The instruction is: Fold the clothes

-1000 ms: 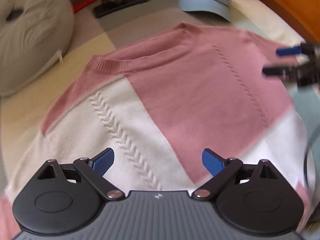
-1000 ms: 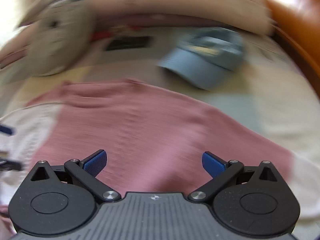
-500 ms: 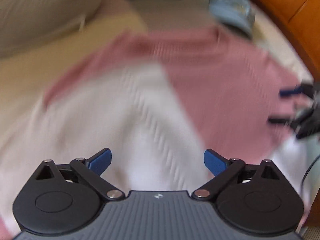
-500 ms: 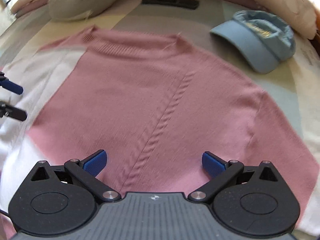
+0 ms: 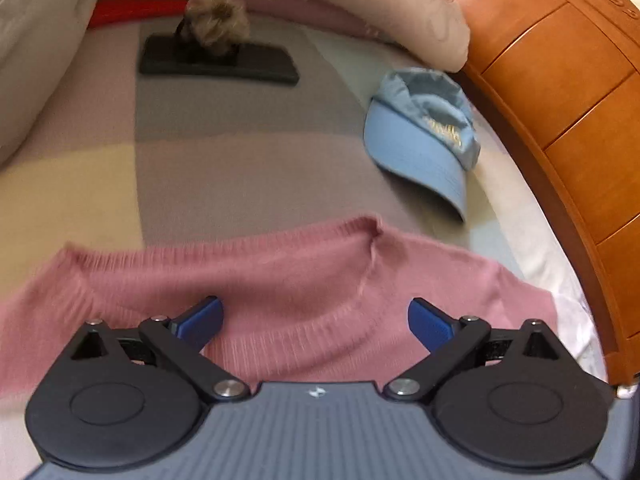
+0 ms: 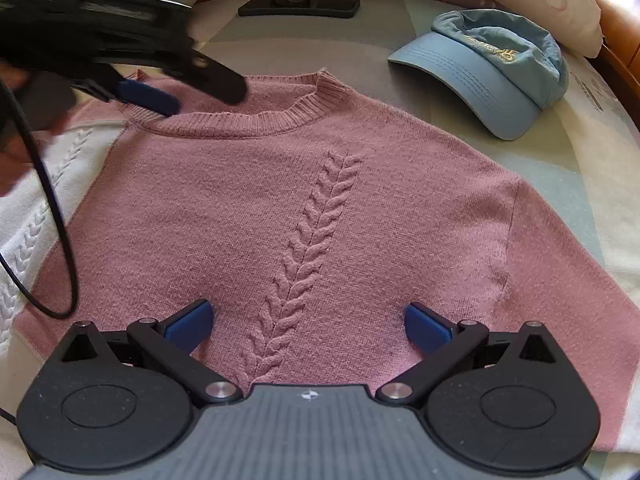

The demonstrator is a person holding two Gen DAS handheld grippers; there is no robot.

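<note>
Bed bears flat pink-and-white cable-knit sweater; left gripper and right gripper gape empty.

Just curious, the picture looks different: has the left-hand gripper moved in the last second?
Yes. The left gripper has travelled up the sweater toward its collar, nearer the blue cap.

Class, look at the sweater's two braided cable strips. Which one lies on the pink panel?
The cable strip running down the middle of the sweater, straight ahead of the right gripper. The other cable strip lies on the white panel at the left edge.
</note>
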